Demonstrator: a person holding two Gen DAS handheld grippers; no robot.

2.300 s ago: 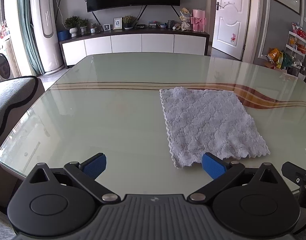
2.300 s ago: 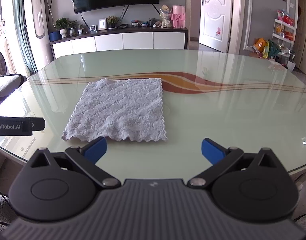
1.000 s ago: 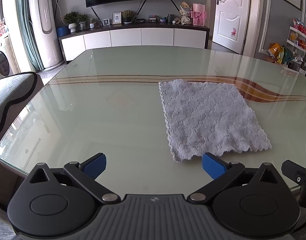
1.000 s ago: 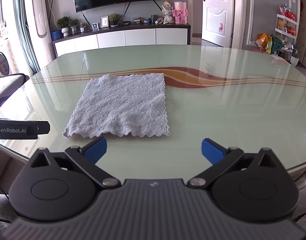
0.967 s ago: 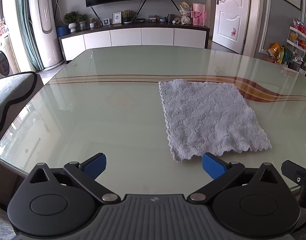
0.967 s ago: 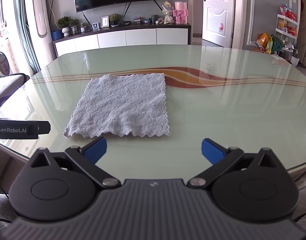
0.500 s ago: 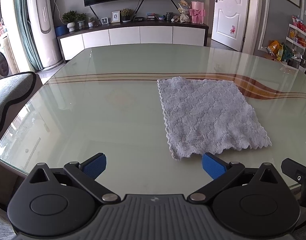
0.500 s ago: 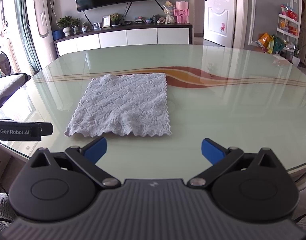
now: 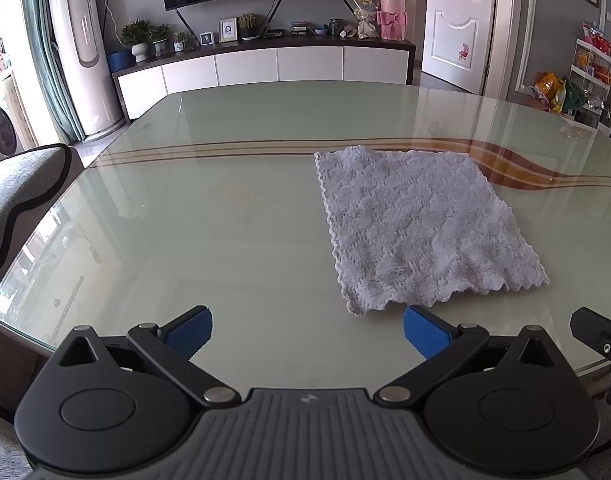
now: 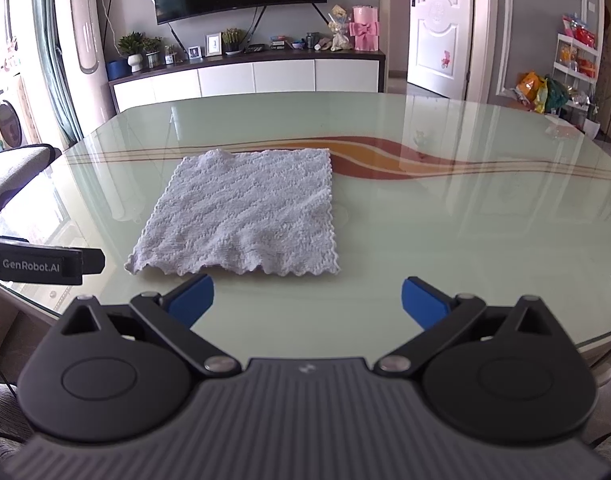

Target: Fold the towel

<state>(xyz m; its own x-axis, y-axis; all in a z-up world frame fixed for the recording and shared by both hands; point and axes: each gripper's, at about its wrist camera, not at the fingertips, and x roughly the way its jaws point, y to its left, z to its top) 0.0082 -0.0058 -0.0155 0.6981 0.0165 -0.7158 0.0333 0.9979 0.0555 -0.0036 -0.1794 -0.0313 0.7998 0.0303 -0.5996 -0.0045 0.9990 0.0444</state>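
Towel (image 9: 417, 224) is lying flat on the glass surface (image 9: 225, 216), unfolded. Left tongs (image 9: 307, 330) and right tongs (image 10: 307, 294) are hovering released, grasping nothing. Risk: slick glass letting the towel slide, or pinching one layer unevenly and skewing the fold.

A towel (image 9: 421, 226) lies flat on a glass table (image 9: 225, 216), ahead and right of the left gripper (image 9: 307, 330); its near edge sits just beyond the right finger. Seen from the right gripper (image 10: 307, 300), the same towel (image 10: 245, 216) lies ahead and left, its near edge just beyond the left finger. The left gripper's tip juts in at far left. Beyond the table stands a cabinet (image 9: 265, 64), with a door (image 9: 457, 24) to its right.
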